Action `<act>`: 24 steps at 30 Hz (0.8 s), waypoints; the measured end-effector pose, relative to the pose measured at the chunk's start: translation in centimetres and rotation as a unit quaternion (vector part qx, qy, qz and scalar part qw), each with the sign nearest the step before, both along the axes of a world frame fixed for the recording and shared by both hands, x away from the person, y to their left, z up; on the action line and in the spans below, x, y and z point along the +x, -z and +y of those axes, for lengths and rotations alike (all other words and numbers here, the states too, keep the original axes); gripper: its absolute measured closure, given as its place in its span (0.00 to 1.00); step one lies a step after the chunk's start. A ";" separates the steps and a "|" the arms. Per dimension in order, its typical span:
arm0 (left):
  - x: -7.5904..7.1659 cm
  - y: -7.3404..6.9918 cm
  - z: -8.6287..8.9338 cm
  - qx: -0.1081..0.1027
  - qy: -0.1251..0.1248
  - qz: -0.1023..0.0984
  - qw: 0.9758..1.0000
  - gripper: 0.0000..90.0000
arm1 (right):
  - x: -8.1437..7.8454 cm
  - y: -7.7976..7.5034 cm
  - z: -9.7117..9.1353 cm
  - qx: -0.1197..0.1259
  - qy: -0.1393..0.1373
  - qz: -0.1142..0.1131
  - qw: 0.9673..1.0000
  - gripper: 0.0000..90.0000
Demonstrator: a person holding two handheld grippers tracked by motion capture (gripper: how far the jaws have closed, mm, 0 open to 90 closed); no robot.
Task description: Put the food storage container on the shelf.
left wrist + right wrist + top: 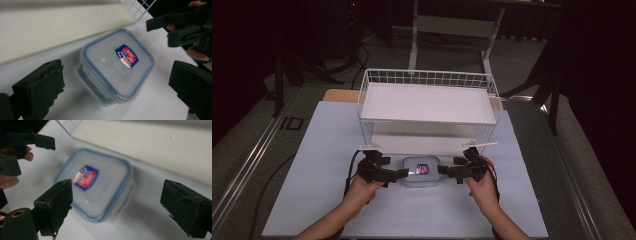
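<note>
Clear plastic box between our two spread grippers, before the wire rack.
From above, left gripper and right gripper flank it; in the left gripper view and the right gripper view the jaws gape, grasping nothing, with the box's far side blurred.

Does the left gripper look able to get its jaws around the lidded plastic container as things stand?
Probably yes. The left gripper sits beside the container, jaws open, with bare table between. The right gripper approaches the opposite side, and the wire rack stands behind.
</note>
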State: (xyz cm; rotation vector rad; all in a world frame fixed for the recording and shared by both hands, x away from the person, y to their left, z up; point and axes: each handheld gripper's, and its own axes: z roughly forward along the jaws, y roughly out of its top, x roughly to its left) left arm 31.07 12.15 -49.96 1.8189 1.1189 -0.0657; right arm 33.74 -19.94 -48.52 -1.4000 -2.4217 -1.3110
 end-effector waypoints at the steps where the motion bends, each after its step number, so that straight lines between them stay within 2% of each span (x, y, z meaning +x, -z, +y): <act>1: 0.2 0.3 -0.1 -0.004 -0.002 0.010 1.000 0.01 | 0.3 0.3 0.0 0.006 0.002 0.020 1.000 0.12; 3: 0.5 0.8 -0.3 -0.010 -0.006 0.030 0.999 0.01 | 0.8 0.8 0.1 0.009 0.018 0.049 0.999 0.12; 4: 0.6 1.0 -0.4 -0.012 -0.009 0.038 0.999 0.01 | 0.9 1.1 0.1 0.016 0.017 0.059 0.998 0.12; 6: 1.0 1.5 -0.4 -0.017 -0.011 0.060 0.998 0.01 | 1.2 1.4 0.2 0.015 0.025 0.069 0.997 0.12; 8: 1.2 1.9 -0.4 -0.027 -0.016 0.078 0.996 0.01 | 1.4 1.8 0.4 0.026 0.021 0.087 0.996 0.12; 13: 1.7 2.8 -0.7 -0.039 -0.016 0.103 0.994 0.04 | 1.8 2.5 0.9 0.039 0.022 0.127 0.991 0.15; 14: 1.7 2.8 -0.7 -0.039 -0.016 0.103 0.994 0.05 | 1.8 2.5 0.9 0.039 0.022 0.127 0.991 0.15; 15: 1.8 3.1 -1.0 -0.038 -0.011 0.114 0.993 0.05 | 1.8 2.7 1.0 0.037 0.026 0.129 0.991 0.15; 17: 1.8 3.2 -1.2 -0.039 -0.015 0.116 0.992 0.09 | 2.0 3.0 1.4 0.036 0.027 0.133 0.990 0.17; 18: 1.8 3.4 -1.1 -0.046 -0.015 0.111 0.993 0.14 | 2.0 3.0 1.5 0.038 0.026 0.133 0.990 0.19; 19: 1.8 3.5 -1.2 -0.039 -0.018 0.109 0.993 0.19 | 2.0 3.1 1.5 0.038 0.027 0.134 0.990 0.19; 22: 2.0 3.8 -1.5 -0.036 -0.021 0.123 0.992 0.19 | 2.0 3.2 1.8 0.038 0.024 0.138 0.989 0.22; 24: 1.9 3.9 -1.5 -0.041 -0.025 0.127 0.991 0.22 | 2.0 3.2 2.0 0.037 0.021 0.141 0.989 0.25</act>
